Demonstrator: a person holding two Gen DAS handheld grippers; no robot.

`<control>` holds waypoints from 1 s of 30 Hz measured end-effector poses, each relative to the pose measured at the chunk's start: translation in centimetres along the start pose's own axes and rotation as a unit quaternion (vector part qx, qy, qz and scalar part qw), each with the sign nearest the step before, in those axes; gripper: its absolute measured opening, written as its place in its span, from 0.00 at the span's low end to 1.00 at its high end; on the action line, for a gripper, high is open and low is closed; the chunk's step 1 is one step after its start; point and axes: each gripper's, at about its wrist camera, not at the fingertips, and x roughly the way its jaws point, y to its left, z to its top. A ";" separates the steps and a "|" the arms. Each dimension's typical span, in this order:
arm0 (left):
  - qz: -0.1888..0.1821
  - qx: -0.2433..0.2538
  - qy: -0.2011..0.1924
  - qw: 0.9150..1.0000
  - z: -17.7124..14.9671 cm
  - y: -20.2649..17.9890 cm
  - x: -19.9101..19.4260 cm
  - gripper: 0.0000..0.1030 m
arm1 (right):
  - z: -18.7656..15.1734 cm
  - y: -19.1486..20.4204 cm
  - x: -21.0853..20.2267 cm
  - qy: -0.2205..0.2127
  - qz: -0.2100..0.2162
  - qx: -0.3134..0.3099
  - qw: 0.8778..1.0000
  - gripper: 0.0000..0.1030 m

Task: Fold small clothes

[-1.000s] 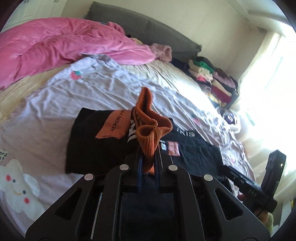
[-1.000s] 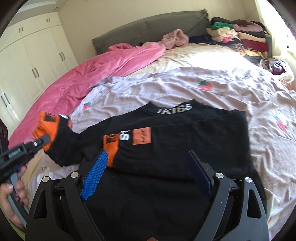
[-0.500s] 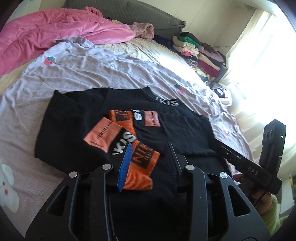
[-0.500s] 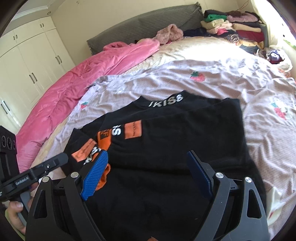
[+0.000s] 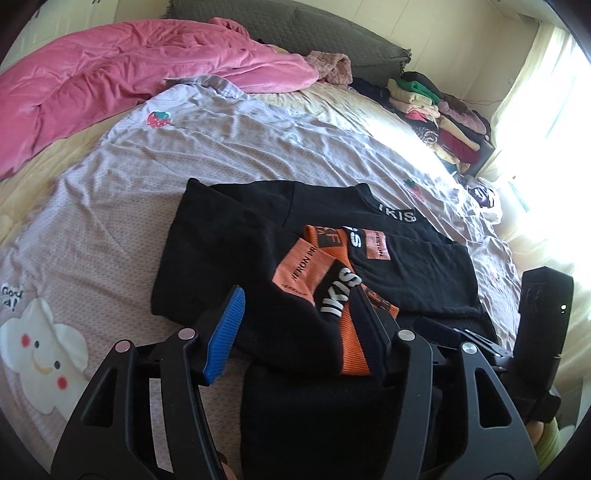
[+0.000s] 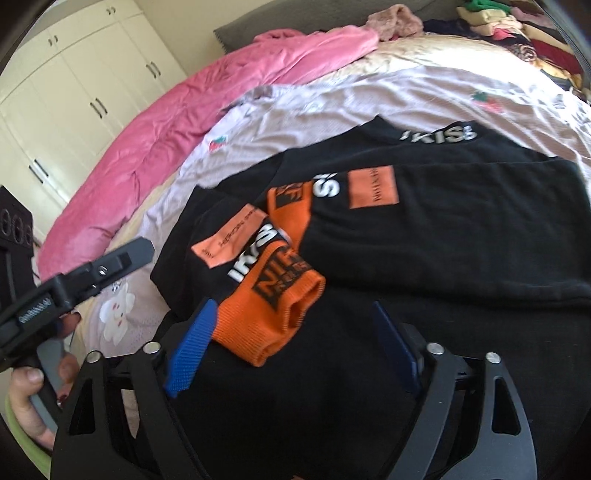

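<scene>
A black sweatshirt with orange patches and white lettering lies flat on the bed, both sleeves folded across its front. The left sleeve's orange cuff lies loose on the body. My left gripper is open and empty, its jaws standing either side of that sleeve. My right gripper is open and empty, just above the cuff near the sweatshirt's lower edge. The left gripper also shows in the right wrist view, at the left.
The bed has a lilac printed sheet. A pink duvet is bunched at the far left. A grey headboard cushion and a stack of folded clothes sit at the far right. White wardrobes stand beyond the bed.
My left gripper carried the orange-cuffed sleeve over the sweatshirt's front, opened and let it go, then drew back. My right gripper moved left toward the cuff.
</scene>
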 end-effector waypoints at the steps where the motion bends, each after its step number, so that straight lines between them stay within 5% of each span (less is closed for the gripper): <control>1: 0.000 -0.001 -0.001 1.000 0.0 0.2 -0.1 0.50 | 0.0 0.2 0.4 0.004 -0.002 0.000 1.000 0.78; 7: -0.003 -0.016 -0.007 1.000 0.0 1.5 -0.2 0.55 | -0.1 0.3 2.3 0.014 -0.006 0.006 1.000 0.57; 13: -0.003 -0.031 -0.008 1.000 0.0 2.5 -0.2 0.55 | 0.1 0.9 3.6 0.025 0.019 -0.007 0.999 0.06; 22: -0.008 -0.039 -0.006 0.999 0.2 3.0 -0.1 0.56 | 1.8 2.0 -0.9 -0.052 0.031 -0.036 0.998 0.05; 30: -0.005 -0.034 -0.014 0.999 0.1 2.6 -0.7 0.57 | 4.8 -0.1 -6.3 -0.129 -0.010 -0.043 0.991 0.04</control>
